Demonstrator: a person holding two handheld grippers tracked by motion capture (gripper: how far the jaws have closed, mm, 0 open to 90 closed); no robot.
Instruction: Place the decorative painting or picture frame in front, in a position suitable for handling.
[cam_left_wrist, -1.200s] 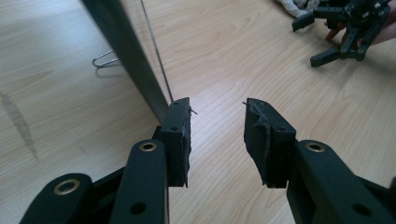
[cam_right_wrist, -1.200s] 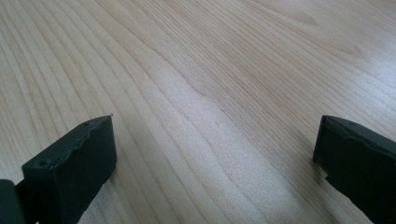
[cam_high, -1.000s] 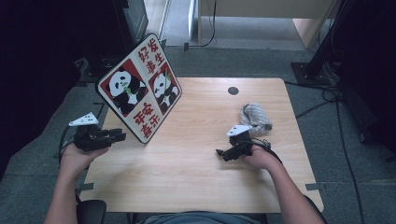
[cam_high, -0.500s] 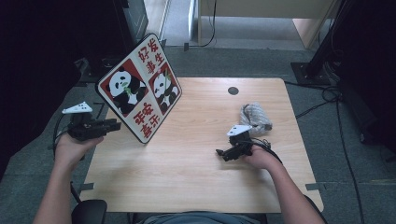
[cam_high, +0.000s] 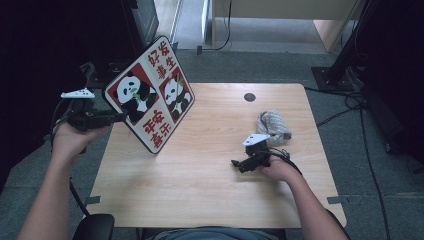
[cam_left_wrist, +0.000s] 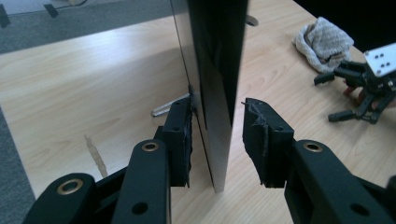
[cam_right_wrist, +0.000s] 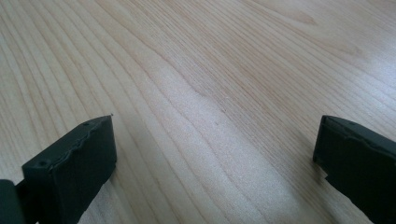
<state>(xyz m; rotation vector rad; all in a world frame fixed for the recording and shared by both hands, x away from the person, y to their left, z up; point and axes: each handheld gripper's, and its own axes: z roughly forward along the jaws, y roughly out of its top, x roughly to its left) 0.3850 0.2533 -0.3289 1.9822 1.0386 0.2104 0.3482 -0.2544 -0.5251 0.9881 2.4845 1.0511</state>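
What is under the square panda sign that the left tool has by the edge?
The square red-and-white panda sign stands tilted on one corner on the light wooden table; bare wood and a thin metal piece show behind it. Its dark back hides the tabletop beyond.

Office or lab: wooden desk (cam_high: 210, 200), grey carpet floor (cam_high: 380, 200), trailing cables (cam_high: 350, 102).

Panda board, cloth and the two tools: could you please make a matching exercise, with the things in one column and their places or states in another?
1 panda board
2 cloth
3 left tool
4 right tool

A crumpled on the table, right side
B jaws astride the board's edge
C jaws open, nothing between
D stands tilted, left side

Pairs: 1-D, 2-A, 3-B, 4-C
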